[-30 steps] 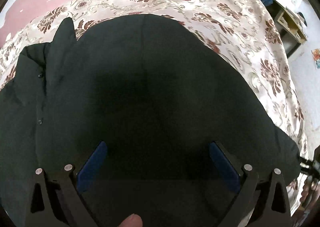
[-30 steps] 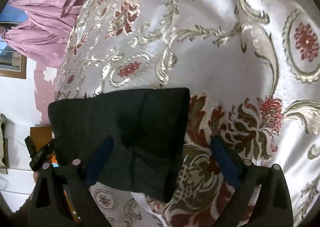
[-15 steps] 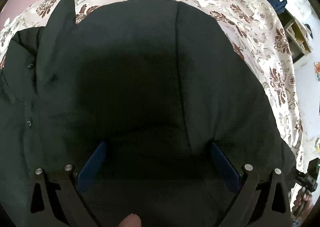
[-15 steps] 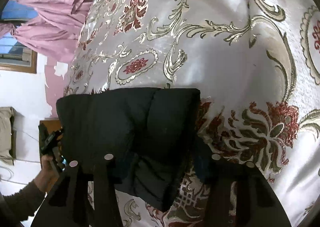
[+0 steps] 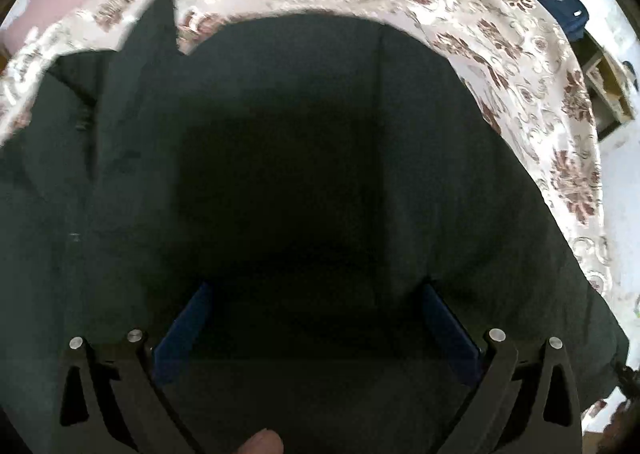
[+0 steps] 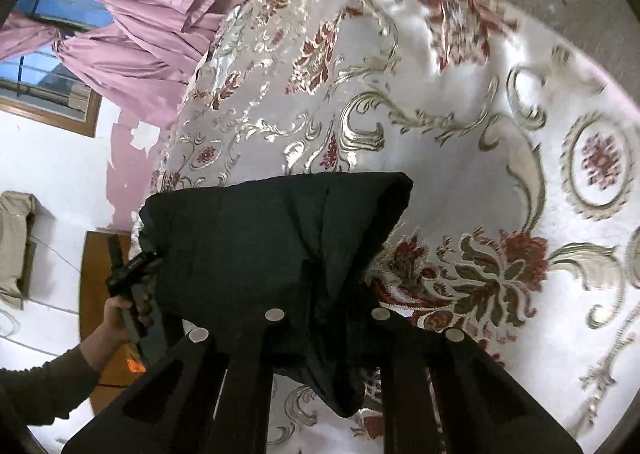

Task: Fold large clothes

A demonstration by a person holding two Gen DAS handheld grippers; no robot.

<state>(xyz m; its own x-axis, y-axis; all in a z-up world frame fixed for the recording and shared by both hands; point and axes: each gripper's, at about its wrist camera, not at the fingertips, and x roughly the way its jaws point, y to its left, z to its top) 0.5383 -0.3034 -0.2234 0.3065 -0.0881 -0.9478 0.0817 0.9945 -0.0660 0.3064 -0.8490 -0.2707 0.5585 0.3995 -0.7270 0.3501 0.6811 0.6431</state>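
Note:
A large dark green-black coat (image 5: 304, 158) lies spread on a bed with a white, gold and red floral cover (image 5: 532, 86). My left gripper (image 5: 316, 318) is open, its blue pads wide apart just above the coat, holding nothing. In the right wrist view the right gripper (image 6: 324, 314) is shut on a corner of the coat (image 6: 280, 238) and holds that part bunched and lifted off the floral cover (image 6: 460, 182). The left handheld gripper (image 6: 128, 274) and the person's hand show at the left of that view.
Pink curtains (image 6: 132, 30) and a window are beyond the bed's far side. A dark blue bag (image 5: 560, 6) and a wooden shelf (image 5: 608, 86) stand at the upper right of the left wrist view. A wooden table (image 6: 100, 294) is beside the bed.
The right gripper's jaws have shut on the coat's corner and lifted it. The left gripper stayed open and moved in over the coat.

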